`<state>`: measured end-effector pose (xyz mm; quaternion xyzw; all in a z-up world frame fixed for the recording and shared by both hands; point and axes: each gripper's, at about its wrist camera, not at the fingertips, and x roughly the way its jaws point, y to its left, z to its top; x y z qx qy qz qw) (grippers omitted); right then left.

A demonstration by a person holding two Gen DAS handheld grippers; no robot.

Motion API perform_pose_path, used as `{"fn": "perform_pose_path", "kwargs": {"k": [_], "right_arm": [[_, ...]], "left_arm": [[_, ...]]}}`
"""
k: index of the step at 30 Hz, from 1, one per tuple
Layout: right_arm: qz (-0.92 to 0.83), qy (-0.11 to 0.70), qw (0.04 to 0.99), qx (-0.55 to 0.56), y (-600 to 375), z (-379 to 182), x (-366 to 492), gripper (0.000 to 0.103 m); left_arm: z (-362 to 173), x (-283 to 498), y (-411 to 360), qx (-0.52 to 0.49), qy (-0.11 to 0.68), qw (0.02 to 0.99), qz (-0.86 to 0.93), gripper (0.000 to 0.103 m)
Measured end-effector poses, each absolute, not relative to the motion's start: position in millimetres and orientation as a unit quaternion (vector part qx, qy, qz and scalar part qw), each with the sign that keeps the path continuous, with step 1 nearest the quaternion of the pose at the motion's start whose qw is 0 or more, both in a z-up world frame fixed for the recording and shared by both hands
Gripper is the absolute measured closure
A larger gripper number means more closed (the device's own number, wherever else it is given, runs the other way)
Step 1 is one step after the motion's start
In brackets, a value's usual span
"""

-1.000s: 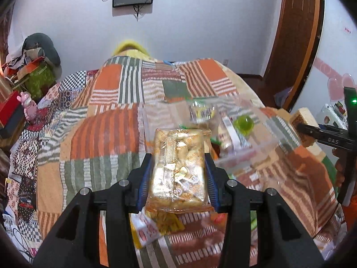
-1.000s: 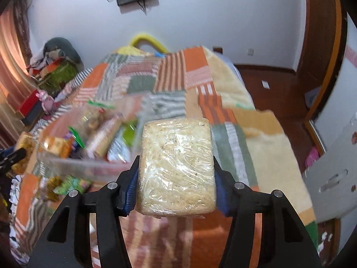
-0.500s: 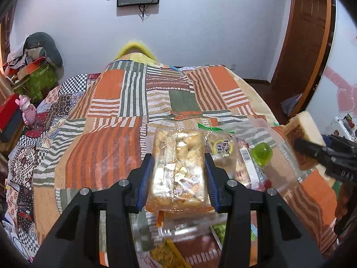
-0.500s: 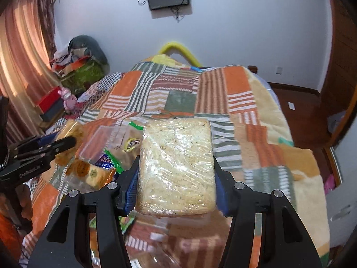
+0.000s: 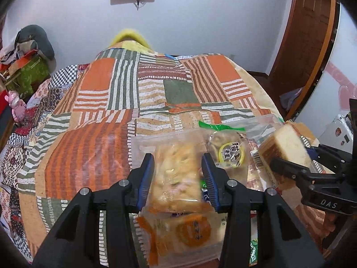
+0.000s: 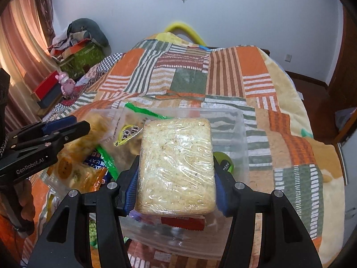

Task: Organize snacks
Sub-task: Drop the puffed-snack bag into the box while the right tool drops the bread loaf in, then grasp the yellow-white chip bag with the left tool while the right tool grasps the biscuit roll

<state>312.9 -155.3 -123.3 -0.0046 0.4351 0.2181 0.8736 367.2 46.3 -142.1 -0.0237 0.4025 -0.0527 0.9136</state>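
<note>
clear bin (image 6: 241, 134) front behind tongs, blurred snack pack (image 5: 176, 174)

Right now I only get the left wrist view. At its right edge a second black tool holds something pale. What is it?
Observer: A pale rectangular block wrapped in clear film, clamped flat between the right gripper's blue pads.
Operator: What lies under it?
Observer: A clear plastic box. A red packet lies in it just below the block.
Operator: Anything else close by?
Observer: A round lime-green thing sits in the box beside the right-hand finger. What it is, I cannot tell.
Operator: And my own tool?
Observer: A hand holds the left gripper, which is shut on a clear bag of golden pastries.
</note>
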Motion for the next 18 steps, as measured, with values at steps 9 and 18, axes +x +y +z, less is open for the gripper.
{"fn": "perform_pose_path", "kwargs": {"k": [9,18], "right_arm": [[0.226,0.423,0.877,-0.004,-163.3,-104.2,296.5,0.049],[0.237,0.424,0.874,-0.016,-172.8,-95.5,255.6,0.046]], "left_arm": [[-124.8,347.0,49.3,-0.018,0.394,0.917,-0.055,0.054],[-113.6,296.3,68.4,-0.002,0.395,0.917,-0.049,0.036]]}}
